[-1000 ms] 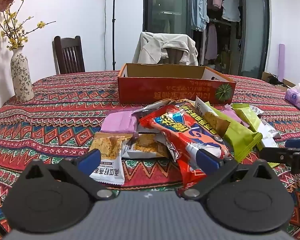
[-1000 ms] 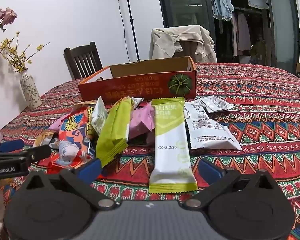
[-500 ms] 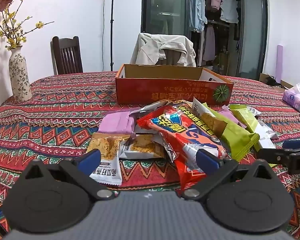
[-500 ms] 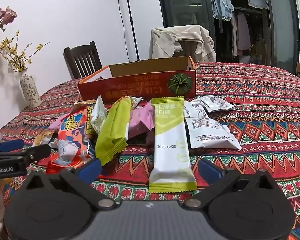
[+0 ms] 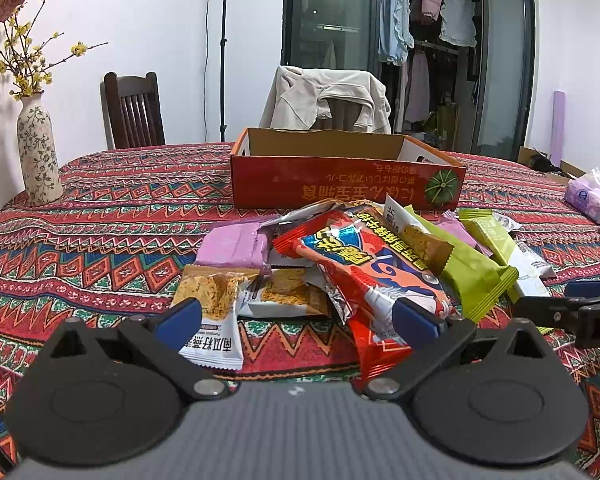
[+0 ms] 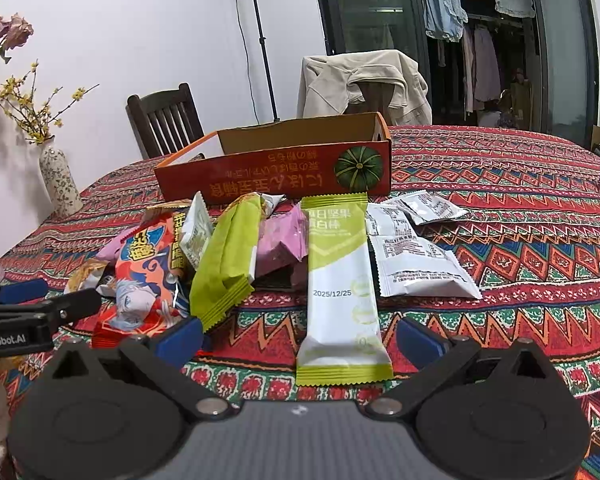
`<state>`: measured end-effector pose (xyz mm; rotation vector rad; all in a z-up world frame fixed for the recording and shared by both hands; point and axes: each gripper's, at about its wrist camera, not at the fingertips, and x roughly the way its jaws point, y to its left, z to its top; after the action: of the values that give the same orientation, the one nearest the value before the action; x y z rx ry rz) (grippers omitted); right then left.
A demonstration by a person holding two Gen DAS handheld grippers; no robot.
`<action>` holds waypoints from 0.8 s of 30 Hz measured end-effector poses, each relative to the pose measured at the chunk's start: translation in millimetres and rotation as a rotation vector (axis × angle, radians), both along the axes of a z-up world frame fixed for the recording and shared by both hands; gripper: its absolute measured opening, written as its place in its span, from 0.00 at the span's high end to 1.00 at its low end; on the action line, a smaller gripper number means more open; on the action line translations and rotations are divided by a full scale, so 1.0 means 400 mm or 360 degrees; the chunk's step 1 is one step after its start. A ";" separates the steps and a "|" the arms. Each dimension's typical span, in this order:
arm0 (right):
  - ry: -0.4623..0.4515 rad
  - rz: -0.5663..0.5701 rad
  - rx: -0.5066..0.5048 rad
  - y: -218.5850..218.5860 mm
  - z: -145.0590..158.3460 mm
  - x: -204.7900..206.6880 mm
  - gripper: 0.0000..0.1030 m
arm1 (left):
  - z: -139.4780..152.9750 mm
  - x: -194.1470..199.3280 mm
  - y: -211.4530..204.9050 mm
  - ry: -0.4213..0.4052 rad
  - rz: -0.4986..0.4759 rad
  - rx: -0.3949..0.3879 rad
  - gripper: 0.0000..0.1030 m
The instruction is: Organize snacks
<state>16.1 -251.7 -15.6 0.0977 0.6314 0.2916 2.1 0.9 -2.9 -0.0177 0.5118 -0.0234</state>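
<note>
Both grippers hover spread wide over the snack pile, nothing picked yet.

The right gripper (image 6: 298,340) has the green-and-white bar (image 6: 342,292) dead ahead, its long axis running straight away toward the orange box (image 6: 276,176), near end between the fingers. The left gripper (image 5: 296,318), equally empty, faces the red packet (image 5: 374,276). The right looks better lined up, I'd say.

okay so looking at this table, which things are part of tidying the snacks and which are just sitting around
Part of the job:
- red box, open
- red packet
- green-and-white stick
- lime packet
- purple packet
- white sachets
- left tongs and right tongs, both open

Just lying about:
- vase
- jacket on a chair
- tissue pack
</note>
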 end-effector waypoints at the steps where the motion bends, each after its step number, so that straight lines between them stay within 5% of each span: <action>1: 0.0000 0.0000 -0.0001 0.000 0.000 0.000 0.00 | 0.000 0.000 0.000 0.0000 -0.0001 0.0000 0.00; 24: -0.0001 -0.0001 0.0000 -0.004 0.001 -0.001 0.00 | -0.004 -0.002 0.002 -0.0001 -0.0006 -0.0010 0.00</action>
<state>15.7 -253.1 -15.1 0.0976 0.6306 0.2906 1.4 1.6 -4.6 -0.0230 0.5110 -0.0289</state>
